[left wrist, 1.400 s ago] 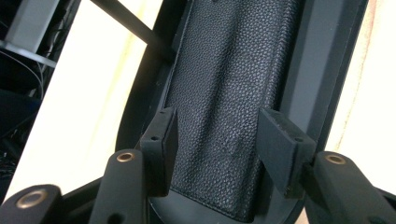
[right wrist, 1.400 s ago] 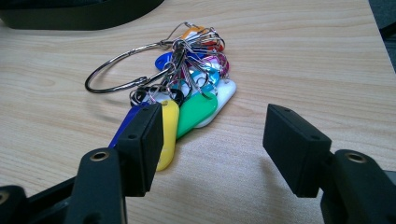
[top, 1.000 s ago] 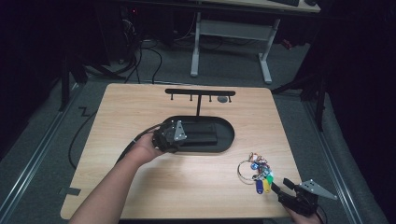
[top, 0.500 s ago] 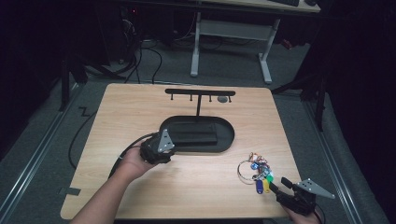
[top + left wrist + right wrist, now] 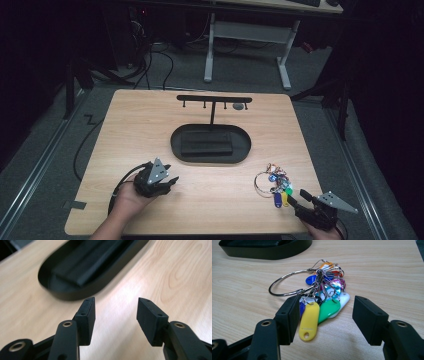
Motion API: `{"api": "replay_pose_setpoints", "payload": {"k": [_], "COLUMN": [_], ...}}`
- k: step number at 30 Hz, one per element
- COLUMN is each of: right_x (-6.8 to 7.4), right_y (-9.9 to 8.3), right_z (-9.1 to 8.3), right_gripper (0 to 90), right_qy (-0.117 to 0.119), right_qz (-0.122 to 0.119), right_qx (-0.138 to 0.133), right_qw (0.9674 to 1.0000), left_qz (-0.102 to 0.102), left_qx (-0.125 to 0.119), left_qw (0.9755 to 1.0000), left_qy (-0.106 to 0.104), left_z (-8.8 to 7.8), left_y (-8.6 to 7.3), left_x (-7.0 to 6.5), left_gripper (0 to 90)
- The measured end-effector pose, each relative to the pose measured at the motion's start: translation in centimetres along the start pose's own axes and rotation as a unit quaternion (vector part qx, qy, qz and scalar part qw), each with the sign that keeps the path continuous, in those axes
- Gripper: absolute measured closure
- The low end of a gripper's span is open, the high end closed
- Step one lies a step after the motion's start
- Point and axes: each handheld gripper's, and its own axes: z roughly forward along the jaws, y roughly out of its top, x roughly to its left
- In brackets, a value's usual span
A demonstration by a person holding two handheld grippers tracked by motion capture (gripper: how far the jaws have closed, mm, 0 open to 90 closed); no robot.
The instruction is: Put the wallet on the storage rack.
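**Key bunch sits just ahead of the right claw**

The right gripper (image 5: pixel 296 198) rests low at the near right edge of the table (image 5: pixel 150 125), jaws spread wide with nothing held. In the right gripper view the bunch of key tags (image 5: pixel 324 292) lies on the wood directly ahead of the jaws, its nearest tags reaching into the gap: the yellow tag (image 5: pixel 309 320) lies just beside the left-hand pad, the green tag (image 5: pixel 329 310) near the middle, and a white one behind it. None is pressed by a pad. The bunch runs lengthwise away from the claw, tags at the near end and the large steel ring (image 5: pixel 287 283) at the far end, swung to the claw's left. A short push forward along that line looks like all that is needed before closing, though the flat tags may slide on the wood.

The left gripper (image 5: pixel 167 182) hovers over bare table at the near left, jaws also well apart and empty. The black oval tray (image 5: pixel 75 272) lies ahead of it and to its left, blurred in the left gripper view. This hand is well apart from the keys, so the right hand is plainly the nearer one. Beyond the tray stands a black hook rack (image 5: pixel 214 100), its pegs bare but for a small dark thing near one end.

The yellow tag bears faint print, too small to read; no other writing is legible.
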Motion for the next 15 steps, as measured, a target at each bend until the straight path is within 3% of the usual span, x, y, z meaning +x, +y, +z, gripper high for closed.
{"api": "replay_pose_setpoints", "payload": {"k": [1, 2, 3, 4, 5, 8, 10, 14, 15], "right_x": [0.0, 0.0, 0.0, 0.0, 0.0, 0.1, 0.1, 0.2, 0.3], "right_y": [0.0, 0.0, 0.0, 0.0, 0.0, 0.0, 0.1, 0.2, 0.4], "right_z": [0.0, 0.0, 0.0, 0.0, 0.0, 0.1, 0.0, 0.0, 0.0], "right_gripper": [39.1, 38.9, 38.6, 38.4, 38.3, 38.2, 38.3, 38.7, 38.7], "right_qy": [0.000, 0.002, 0.002, 0.003, 0.004, 0.005, 0.006, 0.003, 0.007], "right_qz": [0.000, 0.001, 0.000, -0.001, -0.001, -0.004, -0.006, -0.009, -0.009], "right_qx": [0.000, -0.003, -0.003, -0.004, -0.005, -0.007, -0.013, -0.019, -0.024], "right_qw": [1.0000, 1.0000, 1.0000, 1.0000, 1.0000, 1.0000, 0.9999, 0.9998, 0.9996], "left_qz": [0.000, -0.028, -0.028, -0.050, -0.059, -0.075, -0.092, -0.082, -0.074], "left_qx": [0.000, -0.006, -0.006, -0.017, -0.022, -0.021, -0.018, -0.018, -0.017], "left_qw": [1.0000, 0.9996, 0.9996, 0.9986, 0.9979, 0.9969, 0.9953, 0.9964, 0.9971], "left_qy": [0.000, -0.006, -0.006, -0.008, -0.011, -0.012, -0.025, -0.012, 0.000], "left_z": [0.0, -0.7, -0.7, -1.5, -1.8, -2.4, -2.7, -3.0, -3.1], "left_y": [0.0, -0.8, -0.8, -1.8, -2.3, -3.7, -4.4, -4.5, -4.6], "left_x": [0.0, -0.3, -0.3, -0.7, -0.8, -1.2, -1.4, -1.5, -1.3], "left_gripper": [50.0, 49.9, 49.9, 49.7, 49.6, 46.0, 45.6, 42.2, 41.3]}}
